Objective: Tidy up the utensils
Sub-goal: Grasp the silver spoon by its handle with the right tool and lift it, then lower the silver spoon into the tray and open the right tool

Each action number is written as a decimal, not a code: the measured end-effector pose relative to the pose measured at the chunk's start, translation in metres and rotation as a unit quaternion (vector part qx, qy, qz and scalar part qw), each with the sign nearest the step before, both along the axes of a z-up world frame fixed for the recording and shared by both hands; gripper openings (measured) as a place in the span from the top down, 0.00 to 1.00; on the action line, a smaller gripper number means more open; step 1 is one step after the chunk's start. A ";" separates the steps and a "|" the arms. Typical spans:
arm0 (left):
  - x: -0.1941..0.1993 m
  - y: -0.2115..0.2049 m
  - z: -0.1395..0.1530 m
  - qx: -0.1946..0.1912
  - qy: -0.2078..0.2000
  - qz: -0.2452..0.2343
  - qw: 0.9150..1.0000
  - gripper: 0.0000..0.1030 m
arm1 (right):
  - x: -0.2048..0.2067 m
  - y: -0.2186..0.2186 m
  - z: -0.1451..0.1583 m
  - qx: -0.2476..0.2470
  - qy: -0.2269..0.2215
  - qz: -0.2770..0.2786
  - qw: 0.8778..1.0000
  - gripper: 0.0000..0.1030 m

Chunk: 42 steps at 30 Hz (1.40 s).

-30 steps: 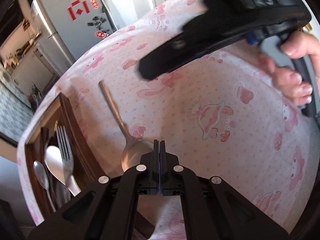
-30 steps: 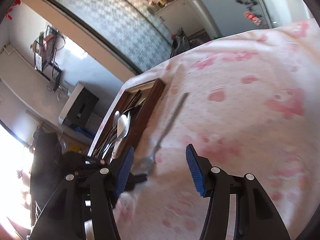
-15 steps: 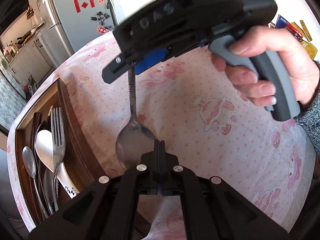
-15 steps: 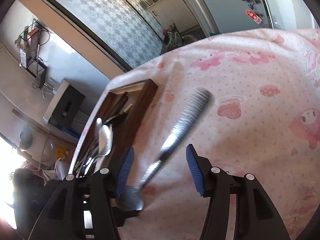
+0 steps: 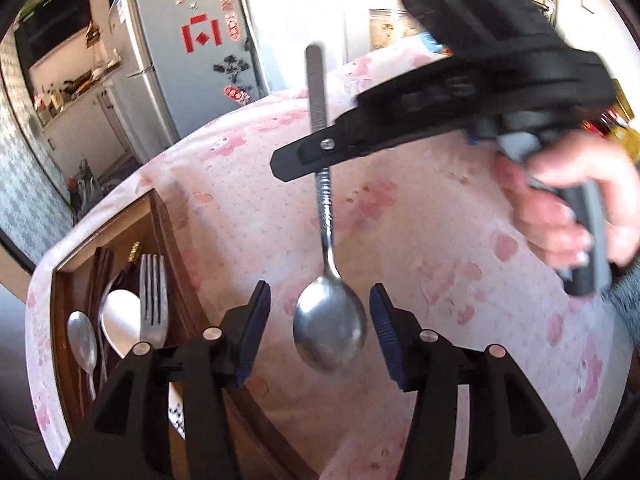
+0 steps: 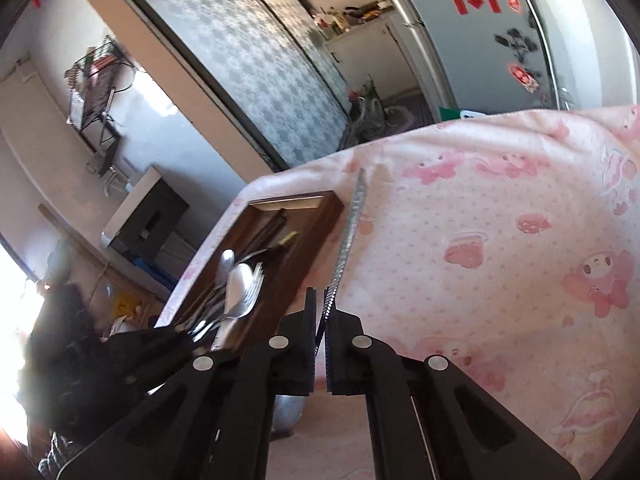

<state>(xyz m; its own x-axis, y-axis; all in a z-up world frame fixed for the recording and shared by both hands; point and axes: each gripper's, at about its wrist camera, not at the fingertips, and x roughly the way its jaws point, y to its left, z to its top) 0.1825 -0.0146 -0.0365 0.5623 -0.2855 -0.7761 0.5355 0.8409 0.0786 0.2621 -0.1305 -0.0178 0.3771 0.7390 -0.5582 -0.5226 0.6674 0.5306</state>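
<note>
My right gripper [image 6: 323,312] has just closed tight on the spoon [image 5: 329,320] handle, lifting it above the pink cloth [image 5: 420,240]. My left gripper [image 5: 318,320] has just opened halfway, its pads either side of the bowl without touching. The wooden tray [image 5: 168,240] lies just left of the spoon; bare cloth stretches to the right.

Both wrist views—close, downward—share the spoon [image 5: 329,332].

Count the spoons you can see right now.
3. A large steel spoon hangs from the right gripper, clamped by its handle. A small metal spoon and a white spoon lie in the wooden tray. More may be hidden there.
</note>
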 end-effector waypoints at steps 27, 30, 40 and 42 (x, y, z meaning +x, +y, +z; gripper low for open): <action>-0.016 0.103 0.044 -0.033 -0.001 0.097 0.995 0.90 | -0.017 0.112 0.031 0.050 0.020 0.084 0.995 0.98; -0.014 0.125 0.035 -0.026 0.014 0.124 0.992 0.90 | -0.012 0.137 0.020 0.041 0.031 0.091 0.995 0.98; 0.005 0.141 0.022 -0.015 0.032 0.176 0.984 0.91 | 0.000 0.144 0.012 -0.015 0.022 0.043 0.999 0.60; 0.010 0.143 0.018 -0.016 0.037 0.187 0.982 0.91 | 0.005 0.131 0.012 -0.006 0.030 0.016 0.999 0.38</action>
